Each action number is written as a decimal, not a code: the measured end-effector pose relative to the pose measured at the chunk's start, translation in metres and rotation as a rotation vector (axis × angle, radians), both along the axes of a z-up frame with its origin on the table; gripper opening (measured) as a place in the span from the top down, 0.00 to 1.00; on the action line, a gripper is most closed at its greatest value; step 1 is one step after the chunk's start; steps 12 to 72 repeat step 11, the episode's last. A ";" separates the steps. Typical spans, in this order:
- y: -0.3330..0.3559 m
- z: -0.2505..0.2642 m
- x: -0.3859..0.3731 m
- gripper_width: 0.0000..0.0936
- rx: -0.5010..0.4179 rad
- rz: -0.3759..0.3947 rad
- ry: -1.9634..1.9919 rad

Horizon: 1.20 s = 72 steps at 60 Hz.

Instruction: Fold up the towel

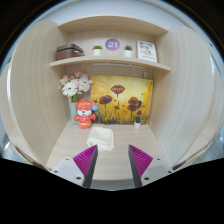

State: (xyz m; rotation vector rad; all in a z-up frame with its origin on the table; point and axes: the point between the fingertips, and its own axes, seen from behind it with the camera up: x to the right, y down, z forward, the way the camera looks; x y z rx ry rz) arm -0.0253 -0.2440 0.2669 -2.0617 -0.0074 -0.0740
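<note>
Magenta pads (87,160) on my gripper (114,163) sit nearest, spread wide with nothing between them. Just ahead, on the pale desk (60,150), lies the white towel (102,139), already looking like a small folded bundle, though I can't tell how many folds it has. Beyond it are an orange plush toy (85,112) and a poppy painting (120,100), with a purple clock (112,45) on the shelf above. My guess: I'm lining up to grab an edge next, so I'd need to drop lower and forward.
</note>
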 end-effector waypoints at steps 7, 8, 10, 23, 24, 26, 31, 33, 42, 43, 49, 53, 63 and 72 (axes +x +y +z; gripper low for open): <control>-0.008 -0.001 -0.003 0.37 -0.003 0.001 0.008; -0.008 -0.001 -0.003 0.37 -0.005 0.002 0.008; -0.010 -0.002 -0.004 0.37 -0.008 0.002 0.009; -0.010 -0.003 -0.004 0.37 -0.009 0.001 0.009; -0.010 -0.003 -0.004 0.37 -0.009 0.001 0.009; -0.010 -0.003 -0.004 0.37 -0.009 0.001 0.009; -0.010 -0.003 -0.004 0.37 -0.009 0.001 0.009; -0.010 -0.003 -0.004 0.37 -0.009 0.001 0.009; -0.010 -0.003 -0.004 0.37 -0.009 0.001 0.009; -0.010 -0.003 -0.004 0.37 -0.009 0.001 0.009; -0.010 -0.003 -0.004 0.37 -0.009 0.001 0.009; -0.010 -0.003 -0.004 0.37 -0.009 0.001 0.009; -0.010 -0.003 -0.004 0.37 -0.009 0.001 0.009; -0.010 -0.003 -0.004 0.37 -0.009 0.001 0.009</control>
